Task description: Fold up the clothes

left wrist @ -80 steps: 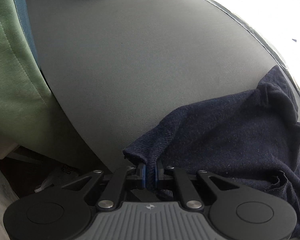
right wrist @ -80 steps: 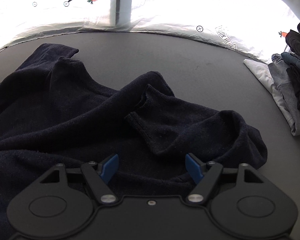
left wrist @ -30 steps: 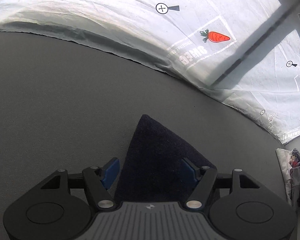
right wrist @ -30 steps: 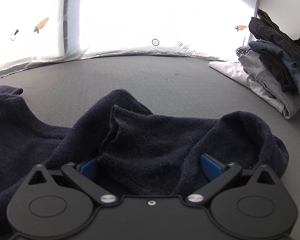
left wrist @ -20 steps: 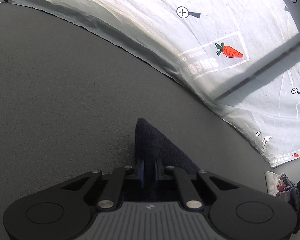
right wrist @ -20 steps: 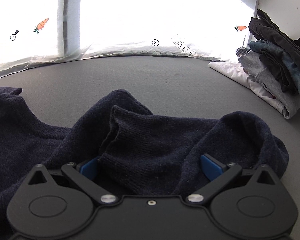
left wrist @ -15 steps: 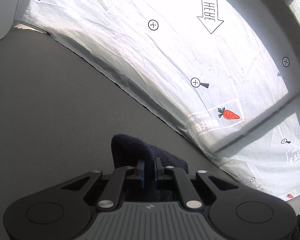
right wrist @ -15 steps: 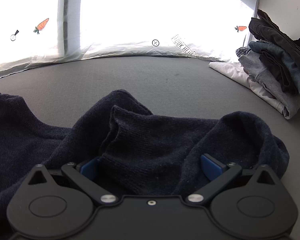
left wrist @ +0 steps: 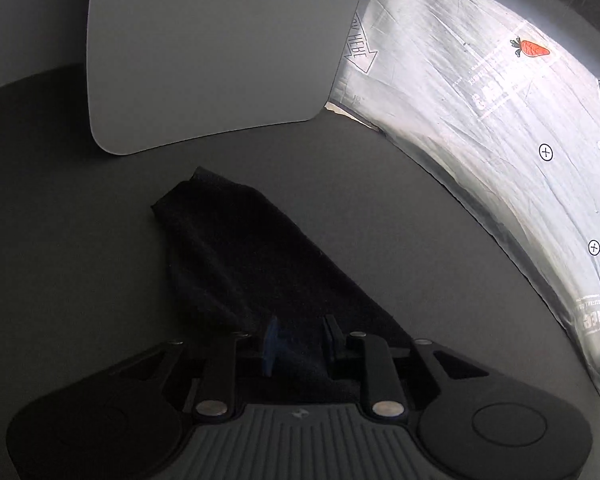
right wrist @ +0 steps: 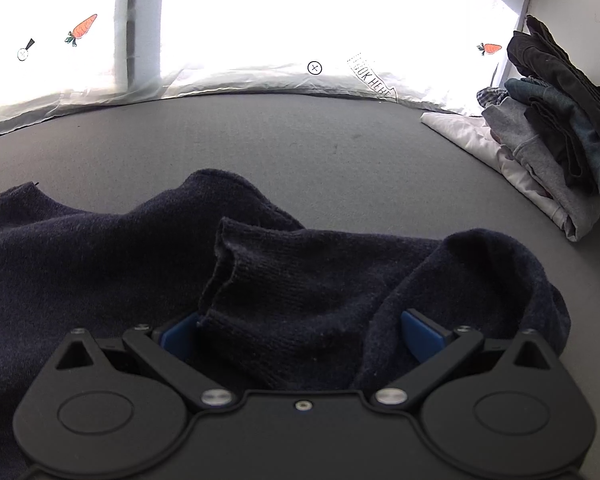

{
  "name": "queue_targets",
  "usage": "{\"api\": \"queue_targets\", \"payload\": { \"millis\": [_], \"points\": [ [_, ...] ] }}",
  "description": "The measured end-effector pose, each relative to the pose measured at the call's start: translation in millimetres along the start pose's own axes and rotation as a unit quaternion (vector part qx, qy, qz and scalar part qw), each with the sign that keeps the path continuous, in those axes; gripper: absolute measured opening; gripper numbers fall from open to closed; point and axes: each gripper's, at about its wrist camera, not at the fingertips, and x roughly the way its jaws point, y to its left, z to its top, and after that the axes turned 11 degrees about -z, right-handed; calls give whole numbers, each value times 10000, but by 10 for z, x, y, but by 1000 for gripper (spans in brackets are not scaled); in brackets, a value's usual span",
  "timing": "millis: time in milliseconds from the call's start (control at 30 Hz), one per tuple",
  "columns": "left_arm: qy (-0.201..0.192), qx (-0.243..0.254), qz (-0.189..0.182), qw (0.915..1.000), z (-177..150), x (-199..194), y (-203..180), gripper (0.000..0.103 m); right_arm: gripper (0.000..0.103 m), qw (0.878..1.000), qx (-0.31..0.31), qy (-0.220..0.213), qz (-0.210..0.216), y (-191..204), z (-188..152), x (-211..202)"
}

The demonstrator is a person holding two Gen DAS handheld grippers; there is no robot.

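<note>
Left gripper (left wrist: 298, 344): jaws parted, navy sweater sleeve (left wrist: 236, 248) lying flat between them, running toward 11 o'clock on the grey table (left wrist: 400, 232). Right gripper (right wrist: 300, 330): jaws wide, straddling the bunched navy sweater (right wrist: 300, 272). Folded clothes stack (right wrist: 552, 128) at 2 o'clock.

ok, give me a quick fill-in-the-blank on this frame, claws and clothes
The right claw is ____, with its jaws either side of a fold of the navy sweater.
In the right wrist view, the pile of folded clothes sits at the ____ edge of the table.
The white sheet behind the table is printed with orange ____.
Missing words: open; right; carrots.
</note>
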Motion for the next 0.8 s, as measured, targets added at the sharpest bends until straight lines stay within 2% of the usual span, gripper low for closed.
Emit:
{"api": "queue_targets", "payload": {
  "millis": [33,100,200,267,367,433,500,567,633,700,767,800],
  "points": [
    [77,212,-138,9996,-44,11,-110,35,103,9998,-146,145,35,8,57,-5],
    [226,661,-417,9967,-133,43,-337,41,103,9987,-468,168,134,35,142,-59],
    [455,1553,-863,9830,-309,139,-773,51,103,9976,-615,-134,302,67,281,-162],
    [673,2061,-1219,9686,-455,227,-1054,53,103,9961,-696,-350,414,88,374,-231],
    [1102,2750,-1780,9384,-579,391,-1539,58,103,9927,-816,-674,582,119,514,-335],
    [1316,3206,-2001,9164,-702,487,-1819,61,103,9935,-616,-575,764,76,658,-229],
    [1481,3645,-2163,8935,-845,552,-2070,61,103,9952,-376,-415,808,66,776,-97],
    [1552,4024,-2230,8742,-1052,565,-2272,61,103,9963,-150,-254,805,59,888,56],
    [1619,4235,-2275,8618,-1185,604,-2431,61,103,9967,-59,-130,795,89,943,206],
    [1694,4349,-2307,8538,-1268,669,-2532,61,100,9969,-76,86,776,134,951,337],
    [1727,4424,-2306,8493,-1312,724,-2588,62,88,9950,-165,412,898,162,871,431],
    [1744,4465,-2297,8471,-1333,757,-2616,62,86,9937,-181,479,993,148,820,440]
  ]
}}
